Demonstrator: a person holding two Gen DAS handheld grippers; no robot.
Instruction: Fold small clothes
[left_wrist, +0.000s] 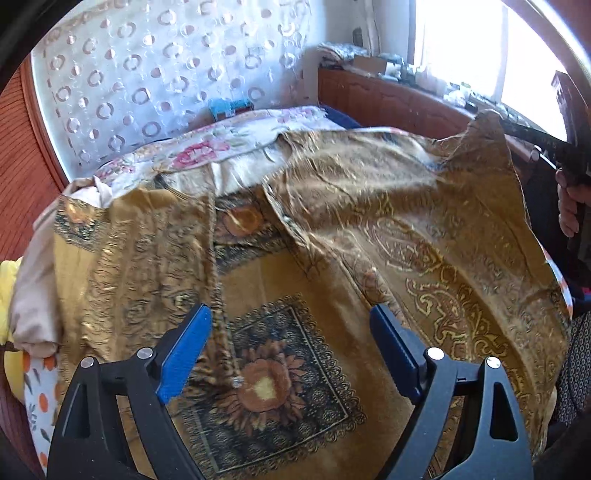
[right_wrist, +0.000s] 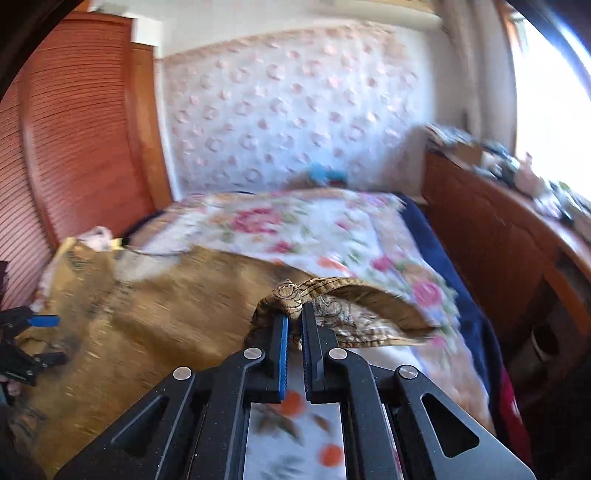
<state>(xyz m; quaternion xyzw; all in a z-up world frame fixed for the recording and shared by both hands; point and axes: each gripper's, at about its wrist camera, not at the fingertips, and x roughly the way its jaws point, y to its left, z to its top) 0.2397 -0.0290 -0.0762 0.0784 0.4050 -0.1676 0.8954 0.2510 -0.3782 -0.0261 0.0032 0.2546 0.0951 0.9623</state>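
A mustard-gold garment (left_wrist: 288, 236) with dark paisley and sunflower prints lies spread over the bed. My left gripper (left_wrist: 291, 325) hovers open just above its sunflower panel, holding nothing. My right gripper (right_wrist: 294, 317) is shut on a corner of the garment (right_wrist: 295, 295) and holds it lifted above the bed; in the left wrist view that raised corner (left_wrist: 487, 122) shows at the far right with the right gripper (left_wrist: 532, 140). The left gripper (right_wrist: 40, 321) shows at the left edge of the right wrist view.
A floral bedsheet (right_wrist: 280, 221) covers the bed, with a blue blanket (right_wrist: 461, 295) along its right side. A wooden cabinet (right_wrist: 491, 236) with clutter stands right. A slatted wooden wardrobe (right_wrist: 74, 129) stands left. An orange-print cloth (right_wrist: 291, 443) lies under my right gripper.
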